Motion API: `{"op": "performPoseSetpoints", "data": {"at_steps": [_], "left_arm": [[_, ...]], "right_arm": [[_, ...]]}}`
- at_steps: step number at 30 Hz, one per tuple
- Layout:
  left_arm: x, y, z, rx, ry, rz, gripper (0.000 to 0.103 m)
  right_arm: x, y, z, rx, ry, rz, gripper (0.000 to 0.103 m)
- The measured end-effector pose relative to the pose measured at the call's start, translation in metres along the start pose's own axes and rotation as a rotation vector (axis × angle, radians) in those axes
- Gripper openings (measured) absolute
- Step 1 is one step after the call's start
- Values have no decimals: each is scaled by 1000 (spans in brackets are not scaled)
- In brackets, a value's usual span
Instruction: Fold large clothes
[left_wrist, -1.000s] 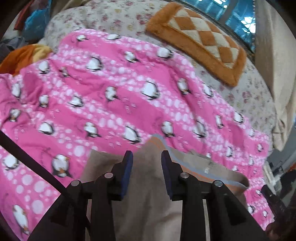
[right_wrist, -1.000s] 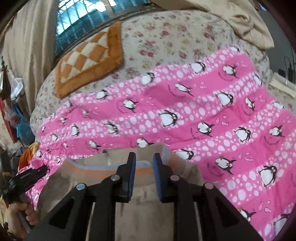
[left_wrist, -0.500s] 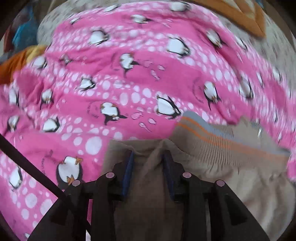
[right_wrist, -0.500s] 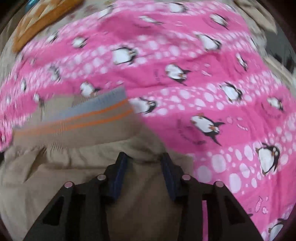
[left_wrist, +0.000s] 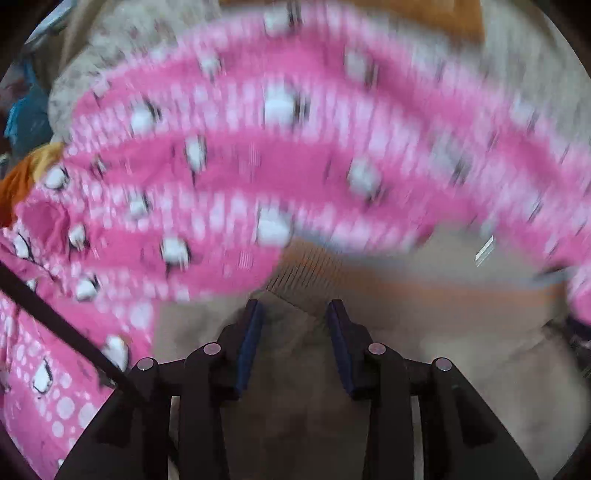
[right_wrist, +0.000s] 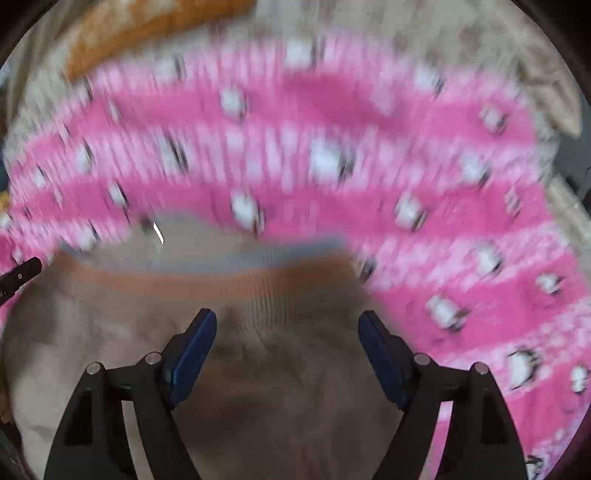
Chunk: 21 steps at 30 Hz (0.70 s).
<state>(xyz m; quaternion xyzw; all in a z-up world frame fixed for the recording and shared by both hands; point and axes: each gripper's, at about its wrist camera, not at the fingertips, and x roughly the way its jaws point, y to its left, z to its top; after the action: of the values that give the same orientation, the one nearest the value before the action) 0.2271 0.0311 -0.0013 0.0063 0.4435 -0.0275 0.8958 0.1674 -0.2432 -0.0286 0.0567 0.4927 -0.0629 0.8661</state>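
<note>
A beige garment (left_wrist: 424, 332) with a ribbed hem striped orange and grey lies on the pink penguin quilt (left_wrist: 258, 166); it also shows in the right wrist view (right_wrist: 110, 332). My left gripper (left_wrist: 293, 314) is partly open over the garment's left side, with cloth between its blue pads. My right gripper (right_wrist: 286, 321) is wide open above the garment's right side and holds nothing. Both views are blurred by motion.
The quilt (right_wrist: 369, 166) covers a floral bedspread (right_wrist: 498, 48). An orange checked cushion (right_wrist: 147, 22) lies at the far side. Orange cloth (left_wrist: 22, 177) sits at the bed's left edge. A black cord (left_wrist: 55, 317) crosses the left wrist view.
My right gripper has opened wide and let go of the garment. My left gripper has opened wider. Both views have tilted up and blurred as the grippers move.
</note>
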Motion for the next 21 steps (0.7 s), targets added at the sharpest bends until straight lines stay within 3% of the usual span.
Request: {"op": "performPoseSetpoints", "data": {"at_steps": [3,6,8,10,13,15,17,18,20,21], "left_arm": [[-2,5,-1,-25,-2,-24,18],[-11,-1,-2,2,-12,23,18],[-35,-3,0,-27,-43,-2,18],[-65,-5,-1,-54,-93,-79,18],[-83,-28,-17,27,-148,-36,18],[-58,-43,-26,77,-71,-8,18],[-31,-46,-35,67,9,-2,19],[-29,-50,-37,81,-24,24,19],[-30,-58,-37,111,-37,66,20],[-30,-59,-37,117,-42,73,20]], "right_arm": [[2,-14,1,68,-8,74,83],[-24,-7,3,21,-69,-46,81],[-54,5,2,-11,-130,-69,81],[-93,24,-8,-36,-209,14,82],[-124,60,-44,-81,-268,59,86],[-113,70,-63,-115,-224,67,89],[-69,72,-79,-118,-79,28,89],[-56,69,-82,-111,-50,25,91],[-47,76,-92,-164,-125,-23,96],[-46,80,-92,-177,-121,-47,98]]}}
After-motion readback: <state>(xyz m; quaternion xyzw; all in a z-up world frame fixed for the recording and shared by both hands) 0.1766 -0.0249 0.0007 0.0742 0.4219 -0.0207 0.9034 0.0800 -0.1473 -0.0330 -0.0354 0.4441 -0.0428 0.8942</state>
